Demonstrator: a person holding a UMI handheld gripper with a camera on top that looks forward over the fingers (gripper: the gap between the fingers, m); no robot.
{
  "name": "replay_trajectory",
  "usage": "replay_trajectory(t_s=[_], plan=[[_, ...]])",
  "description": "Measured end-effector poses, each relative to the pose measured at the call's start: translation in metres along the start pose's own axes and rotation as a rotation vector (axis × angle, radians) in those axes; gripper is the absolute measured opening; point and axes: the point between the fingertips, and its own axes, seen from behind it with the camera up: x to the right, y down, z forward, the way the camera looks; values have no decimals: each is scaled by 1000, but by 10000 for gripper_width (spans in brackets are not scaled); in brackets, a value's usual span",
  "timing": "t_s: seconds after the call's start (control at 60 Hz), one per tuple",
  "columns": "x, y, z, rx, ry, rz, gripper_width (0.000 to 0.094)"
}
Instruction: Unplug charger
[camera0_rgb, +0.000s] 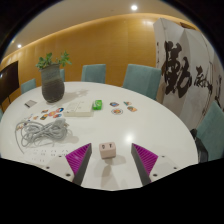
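Note:
A small white charger cube (106, 150) rests on the round white table (150, 125), its face with two dark marks turned toward me. It stands between my fingers, nearer the left one, with a gap on each side. My gripper (112, 160) is open, its magenta pads (78, 157) low over the table's near edge. A white power strip (77, 111) with a coiled white cable (40, 130) lies beyond the fingers to the left. The charger is apart from the strip.
A potted plant (52, 78) stands at the table's far left. A green item (98, 104) and small round pieces (121, 107) lie mid-table. Teal chairs (140, 78) ring the far side. A calligraphy banner (186, 70) stands at the right.

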Motion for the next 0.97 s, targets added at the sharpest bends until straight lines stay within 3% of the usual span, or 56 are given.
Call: replay_trajectory(t_s=[0.067, 0.483, 0.7, 0.967], plan=[[1, -2, -22, -8, -1, -5, 878], [-9, -5, -181, -48, -15, -69, 875], [-12, -12, -214, -11, -4, -101, 872], [-20, -5, -218, -29, -16, -93, 872]])
